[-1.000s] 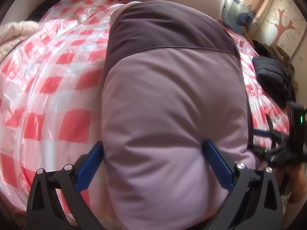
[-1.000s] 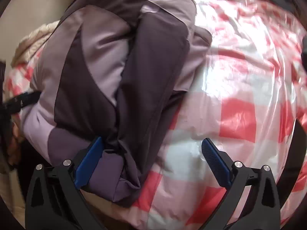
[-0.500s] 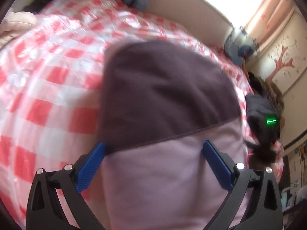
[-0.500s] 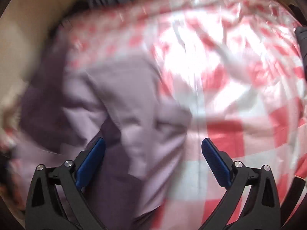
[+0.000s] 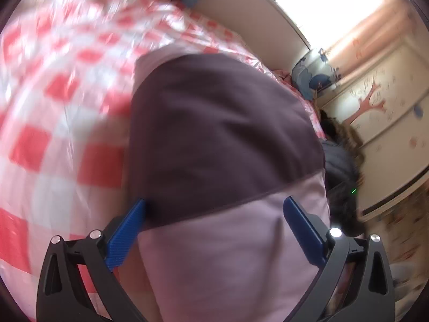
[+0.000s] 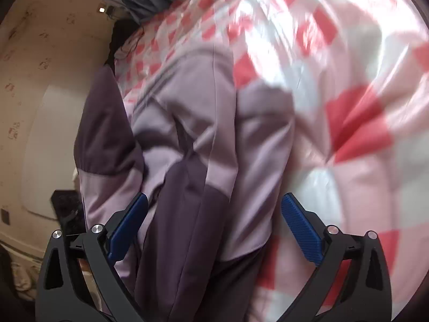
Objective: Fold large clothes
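1. Your left gripper [image 5: 211,225] has its jaws spread wide, and the folded jacket [image 5: 222,139] bulges up between the blue pads [image 5: 126,236] — nothing is pinched, the bundle simply fills the gap.
2. Your right gripper [image 6: 214,222] is spread just as wide; the jacket [image 6: 187,161] lies between and ahead of its pads, on the red-checked plastic cover [image 6: 348,123].
3. A second ago the pale lilac panel lay ahead of your left claw; now the dark purple panel does, and the room wall has swung in to its right — both views are smeared by motion.
4. I'd judge the bundle is being lifted or turned over, probably a late fold.
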The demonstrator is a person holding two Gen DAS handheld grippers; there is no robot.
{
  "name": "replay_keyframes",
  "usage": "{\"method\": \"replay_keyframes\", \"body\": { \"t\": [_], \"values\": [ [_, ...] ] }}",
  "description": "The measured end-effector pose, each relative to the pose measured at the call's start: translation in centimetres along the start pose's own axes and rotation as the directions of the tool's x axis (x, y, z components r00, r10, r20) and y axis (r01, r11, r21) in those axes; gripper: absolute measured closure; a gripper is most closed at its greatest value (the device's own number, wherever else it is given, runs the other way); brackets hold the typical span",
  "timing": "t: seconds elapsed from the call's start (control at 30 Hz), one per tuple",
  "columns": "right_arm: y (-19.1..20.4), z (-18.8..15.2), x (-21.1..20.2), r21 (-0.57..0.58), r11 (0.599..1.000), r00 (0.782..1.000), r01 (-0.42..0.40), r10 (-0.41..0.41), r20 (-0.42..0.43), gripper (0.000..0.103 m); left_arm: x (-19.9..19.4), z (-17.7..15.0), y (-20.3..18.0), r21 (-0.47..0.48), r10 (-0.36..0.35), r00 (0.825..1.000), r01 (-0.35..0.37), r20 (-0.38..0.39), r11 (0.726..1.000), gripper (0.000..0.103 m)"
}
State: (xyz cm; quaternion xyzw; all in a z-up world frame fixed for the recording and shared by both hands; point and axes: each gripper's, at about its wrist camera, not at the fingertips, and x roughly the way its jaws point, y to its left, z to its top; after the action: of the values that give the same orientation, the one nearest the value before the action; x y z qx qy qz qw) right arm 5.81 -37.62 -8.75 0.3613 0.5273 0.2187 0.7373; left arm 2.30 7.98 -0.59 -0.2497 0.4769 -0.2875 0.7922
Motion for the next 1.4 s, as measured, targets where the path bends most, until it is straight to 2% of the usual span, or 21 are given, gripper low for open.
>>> {"method": "replay_keyframes", "body": {
  "t": [0.07,0.17,0.27,0.3,0.37,0.5,0.63,0.67,0.7,0.77,0.87,0.9,0.93,0.97,1.07,1.17,1.23,1.27,1.3,1.37,1.4],
  "values": [
    [-0.2,-0.7,0.8,-0.001,1.000,1.000,-0.002,0.001,-0.029,0.007,0.7,0.1,0.9,-0.025,-0.035,0.999,0.034,-0.041,0.999,0.006],
    [-1.1,-2.3,1.0,0.047,0.996,0.996,-0.080,0.081,-0.027,0.007,1.3,-0.1,0.2,0.013,-0.012,0.999,0.012,-0.053,1.000,0.006],
    [-0.7,-3.2,1.7,0.017,1.000,0.999,-0.003,0.003,-0.041,0.007,1.6,-0.5,-0.7,0.062,0.024,0.998,-0.021,-0.056,0.998,0.006],
    [-0.7,-3.6,1.7,0.022,1.000,0.999,-0.005,0.006,-0.040,0.007,1.7,-0.4,-0.7,0.062,0.022,0.998,-0.019,-0.059,0.998,0.006],
    [-1.0,-4.6,2.3,0.053,0.995,0.995,-0.086,0.088,-0.049,0.006,1.7,-0.4,-0.8,0.056,0.002,0.998,0.001,-0.056,0.998,0.006],
    [1.6,-4.7,3.6,-0.006,0.993,0.992,-0.120,0.120,-0.025,0.006,1.0,-1.0,-2.6,0.122,0.031,1.000,-0.031,0.005,0.992,0.006],
    [4.5,-4.8,3.9,-0.083,0.966,0.969,-0.245,0.247,0.003,0.006,-2.3,-0.7,-3.4,0.153,0.041,0.992,-0.059,0.116,0.987,0.006],
    [5.2,-4.9,4.4,-0.102,0.959,0.964,-0.265,0.266,-0.005,0.006,-3.2,-0.6,-3.5,0.175,0.076,0.987,-0.101,0.144,0.979,0.006],
    [5.8,-4.9,5.3,-0.119,0.961,0.968,-0.251,0.249,-0.027,0.006,-3.5,-0.5,-3.5,0.184,0.115,0.981,-0.143,0.153,0.973,0.006],
    [6.2,-4.9,7.2,-0.147,0.982,0.990,-0.121,0.108,-0.091,0.006,-3.0,-0.3,-2.5,0.167,0.181,0.974,-0.203,0.138,0.965,0.006],
    [5.5,-4.4,5.6,-0.141,0.988,0.998,0.058,-0.061,-0.017,0.006,-1.6,-0.4,-2.3,0.157,0.208,0.971,-0.225,0.119,0.962,0.006],
    [6.5,-4.4,3.5,-0.166,0.974,0.985,0.157,-0.144,0.091,0.006,-1.4,-0.5,-2.8,0.177,0.220,0.967,-0.240,0.125,0.955,0.006],
    [8.1,-4.4,1.9,-0.193,0.949,0.958,0.248,-0.212,0.191,0.006,-1.2,-0.6,-3.2,0.191,0.233,0.964,-0.255,0.130,0.948,0.006],
    [10.4,-4.2,0.1,-0.235,0.921,0.926,0.312,-0.240,0.290,0.006,-0.9,-0.8,-3.7,0.205,0.252,0.958,-0.276,0.138,0.939,0.006],
    [17.7,-3.6,-1.4,-0.375,0.878,0.907,0.296,-0.136,0.398,0.006,-0.7,-0.9,-4.1,0.212,0.267,0.952,-0.294,0.147,0.932,0.006],
    [22.3,-1.5,1.9,-0.448,0.863,0.933,0.234,-0.070,0.352,0.006,-1.1,-1.4,-4.3,0.229,0.291,0.942,-0.324,0.169,0.918,0.006],
    [22.3,-0.2,5.3,-0.432,0.872,0.943,0.230,-0.091,0.319,0.006,-1.3,-1.6,-4.4,0.247,0.312,0.931,-0.353,0.191,0.902,0.006],
    [20.9,-0.1,7.8,-0.402,0.862,0.926,0.310,-0.177,0.335,0.006,-1.4,-1.8,-4.6,0.258,0.324,0.924,-0.370,0.204,0.893,0.006],
    [20.2,0.3,9.6,-0.376,0.866,0.923,0.330,-0.212,0.321,0.006,-1.4,-1.9,-4.9,0.267,0.328,0.920,-0.378,0.213,0.886,0.006],
    [16.6,0.7,10.6,-0.283,0.930,0.942,0.236,-0.147,0.302,0.007,-1.1,-2.3,-5.6,0.312,0.316,0.925,-0.371,0.212,0.875,0.006],
    [15.7,0.1,9.9,-0.254,0.941,0.933,0.223,-0.131,0.335,0.007,-0.8,-2.7,-6.1,0.338,0.322,0.923,-0.379,0.212,0.862,0.006]
  ]
}}
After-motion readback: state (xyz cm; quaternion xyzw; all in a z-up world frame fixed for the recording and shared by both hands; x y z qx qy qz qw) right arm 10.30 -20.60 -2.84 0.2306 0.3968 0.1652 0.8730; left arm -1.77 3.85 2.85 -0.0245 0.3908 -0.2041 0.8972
